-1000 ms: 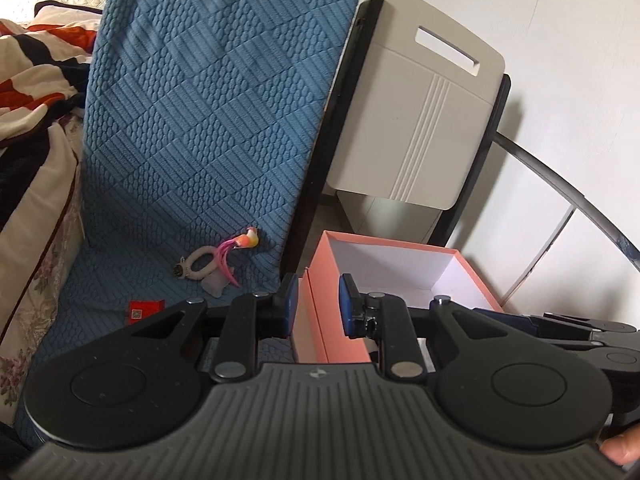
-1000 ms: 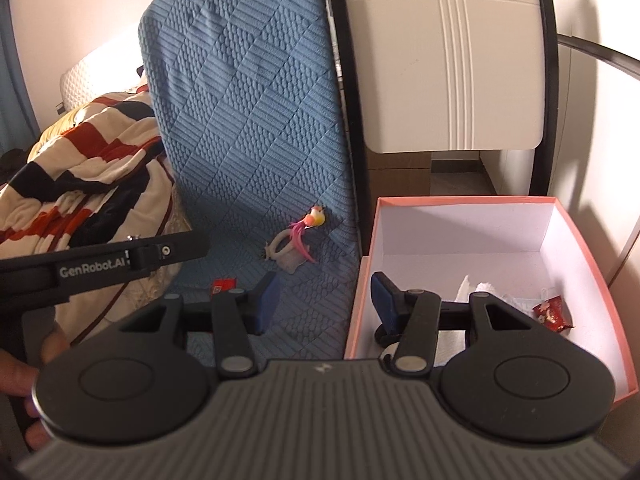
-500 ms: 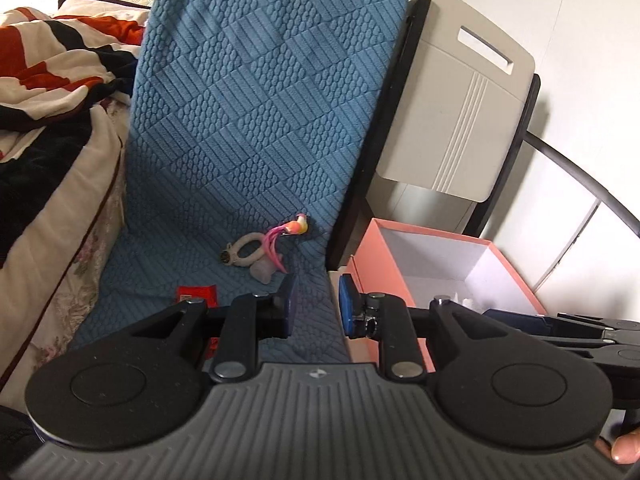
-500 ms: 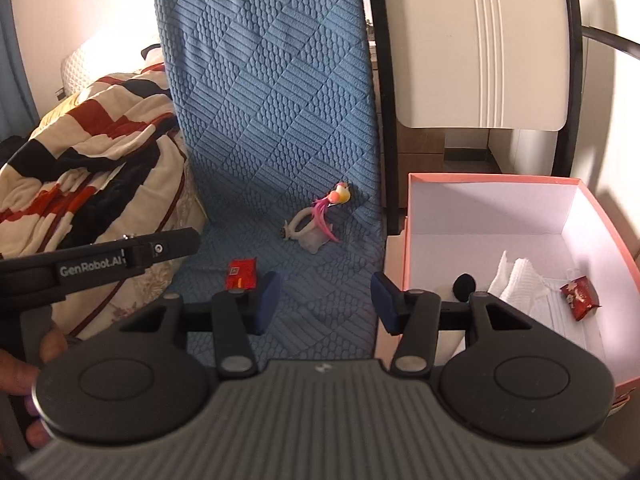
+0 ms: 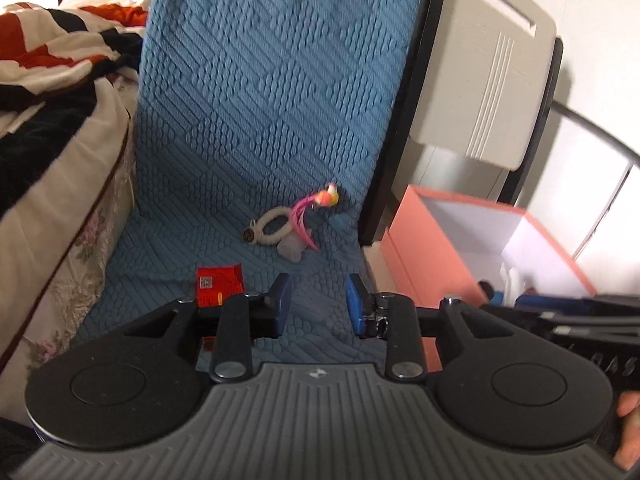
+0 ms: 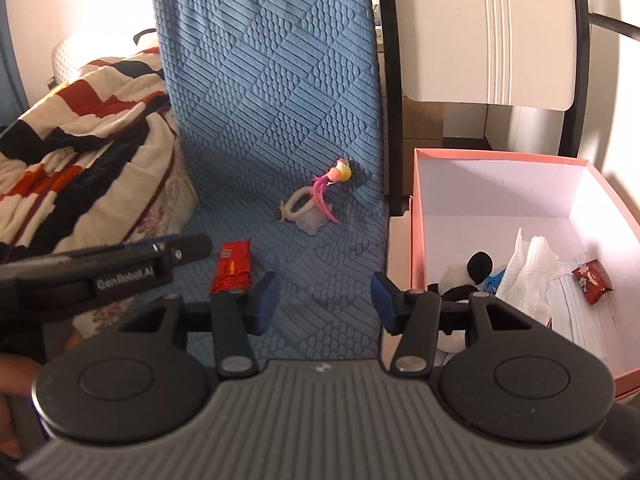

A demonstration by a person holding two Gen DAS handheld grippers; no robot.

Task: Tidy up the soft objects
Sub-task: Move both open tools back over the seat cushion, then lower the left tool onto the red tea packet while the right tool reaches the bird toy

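Lying flat on the blue quilted cover point(image 5: 256, 128) beside the left gripper point(image 5: 316, 300), whose empty jaws have just been opening, the red packet point(image 5: 219, 284) looks light, crinkly and slippery, best pinched across its narrow width.

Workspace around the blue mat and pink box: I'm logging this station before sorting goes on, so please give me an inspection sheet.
Surface: blue quilted mat, running up behind and flat in front.
Job's things: red packet, white ring toy with pink feathers on the mat; pink box beside it holds a panda plush, tissue, small red packet.
Clutter: nothing seen.
Grippers: left tongs have just been opening, empty, above the mat; right tongs open, empty.
Cables: nothing seen.
Surroundings: striped blanket on the left, white folding chair behind the box.
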